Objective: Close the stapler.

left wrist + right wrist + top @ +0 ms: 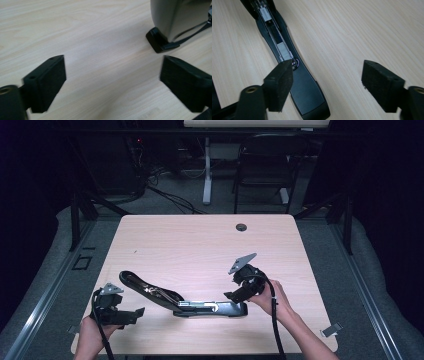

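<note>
Nearest the lens in the right gripper view: my right hand-held gripper [328,83], two black padded jaws spread wide, nothing pinched. Its left pad sits just over the edge of the long black plastic stapler [294,75], which lies on the table and runs away from the jaws; I can't tell if pad and stapler touch. The other pad hangs over bare wood, well clear of the stapler. The stapler is swung open: I see the metal staple channel with a strip of staples inside, and its rounded black end lies between and below the jaws.

From the high view, the right hand-held gripper [234,296] sits at the right end of the stapler [200,307], held by my right hand [272,300], with the grey three-cornered plate on top. The stapler's base lies flat near the front edge of the pale wooden table [200,245]; its upper arm angles up and away to the left.

Left hand-held gripper [140,312]: near the front left corner of the table, in my left hand [92,332], well apart from the stapler's raised arm. In the left gripper view its jaws [112,80] are also spread, only bare wood between them.

Beyond the table: dark carpeted floor, a black chair [265,165], a white desk leg [206,170].
</note>
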`<state>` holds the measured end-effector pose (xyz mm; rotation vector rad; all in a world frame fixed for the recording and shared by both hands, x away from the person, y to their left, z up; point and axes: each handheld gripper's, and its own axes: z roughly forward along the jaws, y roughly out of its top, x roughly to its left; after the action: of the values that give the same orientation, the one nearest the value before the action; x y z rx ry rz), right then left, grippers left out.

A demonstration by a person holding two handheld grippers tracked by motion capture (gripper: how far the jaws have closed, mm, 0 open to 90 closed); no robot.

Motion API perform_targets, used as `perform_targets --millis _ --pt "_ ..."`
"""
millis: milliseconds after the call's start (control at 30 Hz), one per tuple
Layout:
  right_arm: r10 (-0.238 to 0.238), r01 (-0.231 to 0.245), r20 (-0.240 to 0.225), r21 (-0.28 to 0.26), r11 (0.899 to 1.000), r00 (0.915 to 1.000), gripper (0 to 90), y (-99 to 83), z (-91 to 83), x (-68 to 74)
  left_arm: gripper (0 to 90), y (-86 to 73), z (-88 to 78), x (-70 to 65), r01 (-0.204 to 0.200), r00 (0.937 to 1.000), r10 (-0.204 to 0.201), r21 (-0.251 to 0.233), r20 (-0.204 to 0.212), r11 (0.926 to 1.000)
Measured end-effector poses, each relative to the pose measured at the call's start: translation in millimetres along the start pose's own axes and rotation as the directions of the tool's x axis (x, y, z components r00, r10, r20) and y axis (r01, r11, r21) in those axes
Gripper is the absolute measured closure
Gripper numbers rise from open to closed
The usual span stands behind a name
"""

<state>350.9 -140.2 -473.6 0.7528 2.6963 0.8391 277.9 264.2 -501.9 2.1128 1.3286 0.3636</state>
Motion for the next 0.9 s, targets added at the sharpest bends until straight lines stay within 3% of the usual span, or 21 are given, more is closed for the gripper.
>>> perform_targets --millis 100,167,333,367,400,433,500,667,800,900 --pt "-0.008 0.008 0.008 -0.004 1.0 0.9999 40.1 0.2 -0.7 1.3 28.1 -0.7 -2.5 -0.1 -0.005 0.9999 0.005 -0.022 -0.011 0.9998" --pt "-0.016 0.016 0.017 -0.01 1.0 0.9997 46.9 0.9 -1.7 3.9 30.8 -0.8 -2.7 -0.3 -0.002 1.0 0.001 -0.029 -0.01 0.9996" --pt "-0.051 0.051 0.021 -0.014 0.999 0.9985 63.0 4.1 -2.3 9.5 44.5 -2.0 -8.6 -0.2 -0.003 1.0 0.004 -0.098 0.006 0.9951" --pt "-0.052 0.052 0.013 -0.019 0.998 0.9986 66.2 4.1 -1.6 10.8 47.1 -2.2 -10.4 0.3 -0.002 1.0 0.003 -0.114 0.008 0.9935" --pt "-0.054 0.053 -0.021 -0.057 0.997 0.9983 68.9 3.6 1.5 11.2 49.9 -2.2 -12.2 0.8 0.001 0.9999 0.001 -0.126 0.011 0.992" --pt "-0.069 0.069 0.013 -0.011 0.998 0.9976 71.6 5.2 -1.2 12.9 53.1 -2.2 -13.4 1.2 0.008 0.9999 -0.005 -0.142 0.015 0.9899" --pt "-0.082 0.083 0.014 -0.008 0.997 0.9965 76.0 6.5 -0.6 15.2 59.9 -1.8 -15.4 2.1 0.014 0.9998 -0.011 -0.164 0.019 0.9864" --pt "-0.093 0.093 0.007 -0.019 0.995 0.9956 83.6 8.5 -0.9 18.2 76.0 1.4 -20.9 2.5 0.032 0.9993 -0.027 -0.244 0.026 0.9693" --pt "-0.083 0.083 -0.007 -0.041 0.996 0.9965 86.1 9.9 -1.0 18.9 83.6 5.2 -25.0 0.2 0.048 0.9986 -0.038 -0.317 0.036 0.9471" --pt "-0.088 0.088 -0.009 -0.045 0.995 0.996 87.0 12.3 -0.7 20.3 87.2 8.0 -25.9 -2.4 0.045 0.9985 -0.032 -0.344 0.044 0.9378"
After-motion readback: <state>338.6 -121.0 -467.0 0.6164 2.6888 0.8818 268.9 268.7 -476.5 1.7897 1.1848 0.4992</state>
